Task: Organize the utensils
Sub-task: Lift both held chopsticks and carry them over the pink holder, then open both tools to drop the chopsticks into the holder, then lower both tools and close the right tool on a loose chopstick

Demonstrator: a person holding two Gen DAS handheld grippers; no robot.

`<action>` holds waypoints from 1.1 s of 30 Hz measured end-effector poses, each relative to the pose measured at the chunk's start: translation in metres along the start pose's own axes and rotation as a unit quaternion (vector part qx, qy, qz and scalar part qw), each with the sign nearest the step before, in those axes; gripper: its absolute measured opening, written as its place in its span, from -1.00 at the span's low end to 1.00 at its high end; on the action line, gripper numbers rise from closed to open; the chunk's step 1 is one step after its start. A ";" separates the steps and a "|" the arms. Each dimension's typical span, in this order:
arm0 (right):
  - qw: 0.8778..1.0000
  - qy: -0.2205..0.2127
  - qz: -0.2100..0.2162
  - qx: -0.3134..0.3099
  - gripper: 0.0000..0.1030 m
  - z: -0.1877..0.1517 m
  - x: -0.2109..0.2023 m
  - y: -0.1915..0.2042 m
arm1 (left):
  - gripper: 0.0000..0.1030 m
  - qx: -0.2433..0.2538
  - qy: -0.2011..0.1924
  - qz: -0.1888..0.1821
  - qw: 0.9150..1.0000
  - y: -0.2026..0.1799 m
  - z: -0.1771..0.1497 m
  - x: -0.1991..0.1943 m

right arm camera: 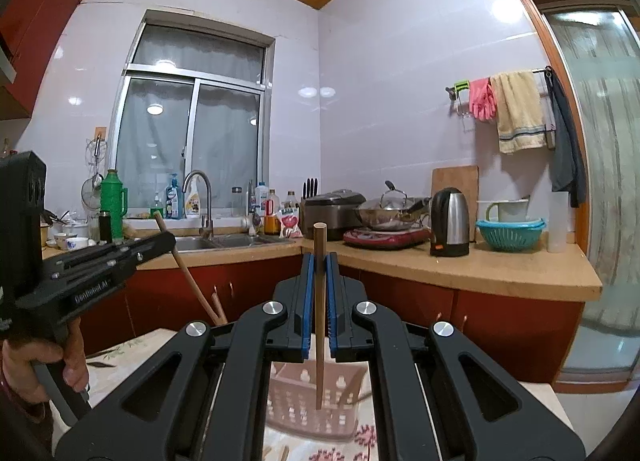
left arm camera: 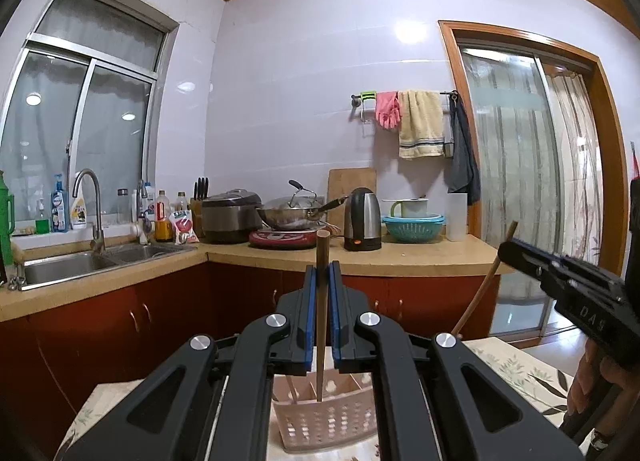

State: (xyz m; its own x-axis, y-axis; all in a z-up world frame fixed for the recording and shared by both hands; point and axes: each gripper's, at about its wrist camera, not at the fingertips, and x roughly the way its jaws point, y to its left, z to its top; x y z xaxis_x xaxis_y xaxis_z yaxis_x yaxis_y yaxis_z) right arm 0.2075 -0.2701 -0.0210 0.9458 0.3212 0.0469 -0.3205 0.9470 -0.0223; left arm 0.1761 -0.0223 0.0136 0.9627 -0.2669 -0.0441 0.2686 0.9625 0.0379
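Plainly, from the left wrist view, the left claw (left arm camera: 323,273) is pinching a brown chopstick (left arm camera: 321,325) between its blue pads, holding it nearly upright so the narrow tip hangs over the pink slotted utensil basket (left arm camera: 328,421) below. That basket stands on a surface covered by a leaf-patterned cloth (left arm camera: 520,373), and another stick already leans inside its left compartment. Off to the right, the right claw (left arm camera: 505,251) grips a second chopstick (left arm camera: 480,293) at a slant, its lower end angled down toward the table.

From the right wrist view, that right claw (right arm camera: 319,265) is likewise pressed onto its own chopstick (right arm camera: 319,317), upright from here, tip hanging above the basket (right arm camera: 312,401). Whether the tip is inside a compartment or merely above the rim, I cannot tell. The left claw (right arm camera: 170,237) shows at the left edge with its stick (right arm camera: 188,269) slanting down toward the basket's far side.

Both sticks seem held high on the shaft so the thin ends can drop straight in; I judge the lowering is the step in hand.
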 end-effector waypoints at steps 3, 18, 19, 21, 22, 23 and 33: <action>1.000 -0.009 -0.002 -0.006 -0.87 0.003 0.016 -0.002 | -0.87 -0.002 -0.001 0.002 1.000 0.003 0.002 0.013; 0.994 0.106 -0.006 0.002 -0.87 -0.079 0.087 -0.012 | -0.87 -0.015 0.087 0.002 0.996 0.015 -0.062 0.072; 0.993 0.117 -0.007 0.001 -0.87 -0.084 0.089 -0.012 | -0.87 -0.016 0.096 -0.001 0.995 0.015 -0.066 0.076; 0.993 0.121 -0.009 0.003 -0.81 -0.087 0.088 -0.012 | -0.80 -0.016 0.107 -0.003 0.994 0.015 -0.072 0.078; 0.993 0.121 -0.013 0.004 -0.75 -0.087 0.085 -0.012 | -0.63 -0.015 0.110 -0.002 0.994 0.014 -0.073 0.077; 0.993 0.119 -0.016 0.004 -0.56 -0.088 0.082 -0.010 | -0.40 -0.016 0.110 0.000 0.994 0.014 -0.074 0.074; 0.993 0.110 -0.030 0.011 -0.31 -0.081 0.023 0.004 | 0.14 -0.020 0.106 0.016 0.994 0.011 -0.071 0.030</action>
State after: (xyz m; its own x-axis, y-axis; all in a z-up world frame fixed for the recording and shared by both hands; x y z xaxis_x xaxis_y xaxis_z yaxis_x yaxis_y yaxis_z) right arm 0.2322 -0.2596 -0.1009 0.9508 0.2577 -0.1719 -0.2622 0.9650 -0.0036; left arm 0.2060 -0.0163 -0.0582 0.9413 -0.2244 -0.2523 0.2326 0.9726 0.0027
